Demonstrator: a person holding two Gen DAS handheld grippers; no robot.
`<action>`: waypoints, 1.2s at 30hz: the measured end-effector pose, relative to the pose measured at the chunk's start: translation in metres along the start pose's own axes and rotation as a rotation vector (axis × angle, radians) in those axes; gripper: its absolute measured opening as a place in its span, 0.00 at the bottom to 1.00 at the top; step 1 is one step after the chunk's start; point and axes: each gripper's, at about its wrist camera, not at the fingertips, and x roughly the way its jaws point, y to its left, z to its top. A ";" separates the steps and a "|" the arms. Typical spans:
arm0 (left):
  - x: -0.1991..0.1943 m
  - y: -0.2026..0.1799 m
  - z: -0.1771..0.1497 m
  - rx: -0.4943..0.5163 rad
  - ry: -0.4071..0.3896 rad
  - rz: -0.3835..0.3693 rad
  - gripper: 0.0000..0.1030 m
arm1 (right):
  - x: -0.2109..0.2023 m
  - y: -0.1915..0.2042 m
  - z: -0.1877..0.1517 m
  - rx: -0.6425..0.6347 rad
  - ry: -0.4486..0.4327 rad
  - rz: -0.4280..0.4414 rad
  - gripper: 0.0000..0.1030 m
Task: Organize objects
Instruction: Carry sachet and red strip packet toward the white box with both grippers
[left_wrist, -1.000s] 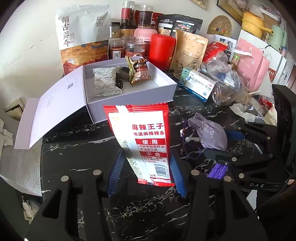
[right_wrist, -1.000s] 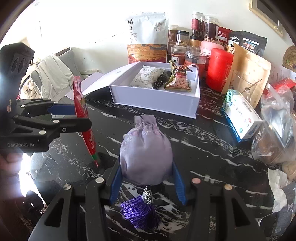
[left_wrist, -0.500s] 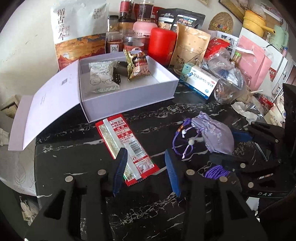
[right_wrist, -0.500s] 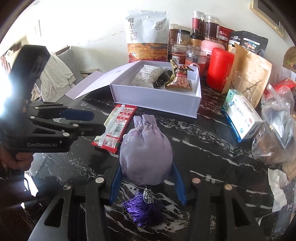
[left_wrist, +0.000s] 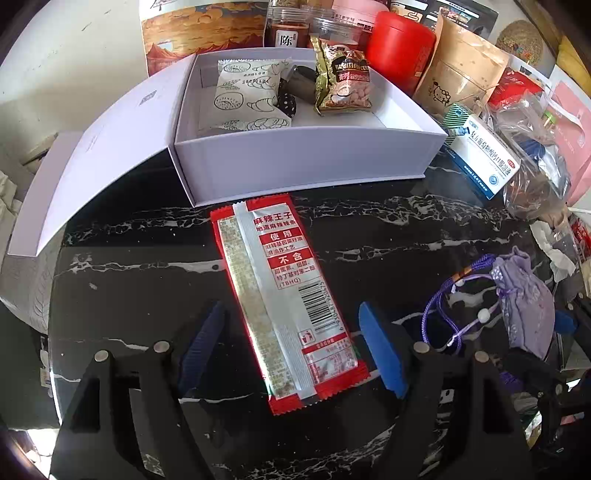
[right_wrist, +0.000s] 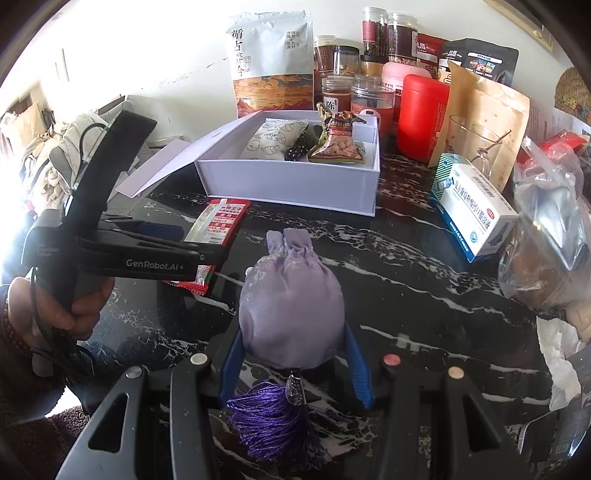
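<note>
At the bottom of the left wrist view the left gripper (left_wrist: 291, 343) stands wide, its jaws having just been opening; the red snack packet (left_wrist: 282, 291) lies flat on the black marble table (left_wrist: 129, 288) between the blue pads (left_wrist: 380, 350), neither of which presses on it. In the right wrist view the right gripper (right_wrist: 291, 354) is closed partway around the lilac drawstring pouch (right_wrist: 291, 314), pads against both its sides, the purple tassel (right_wrist: 273, 421) trailing toward the lens.

The step in hand looks like regrasping the packet to put it in the box. To do it well I would close across the packet's narrow width near its lower end (the foil is slick and flat, so the pads likely need to scrape under an edge), then lift it clear of the box's front wall before tipping it in.

The packet's print reads 麻辣王子, with 使用, 不含 and TBHQ above a barcode. The left gripper's body, at centre left of the right view, reads GenRobot.AI.

Farther up, the open white box (left_wrist: 306, 162) holds a croissant-patterned sachet (left_wrist: 251, 98) and a gold peanut bag (left_wrist: 343, 83) whose label I cannot read. At upper right lies a blue-and-white medicine carton (left_wrist: 484, 158), its characters too small to read. Behind stand a jar (left_wrist: 286, 31) marked 陈 and a red canister (left_wrist: 402, 44).
</note>
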 end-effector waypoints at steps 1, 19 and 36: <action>0.003 0.001 0.001 -0.010 0.006 -0.014 0.72 | 0.000 -0.001 0.000 0.002 0.000 0.001 0.49; -0.008 -0.021 -0.009 0.114 -0.029 -0.039 0.44 | 0.002 -0.008 -0.003 0.015 -0.003 0.015 0.49; -0.074 -0.024 -0.015 0.160 -0.127 -0.026 0.44 | -0.009 0.000 0.004 0.001 -0.058 0.032 0.49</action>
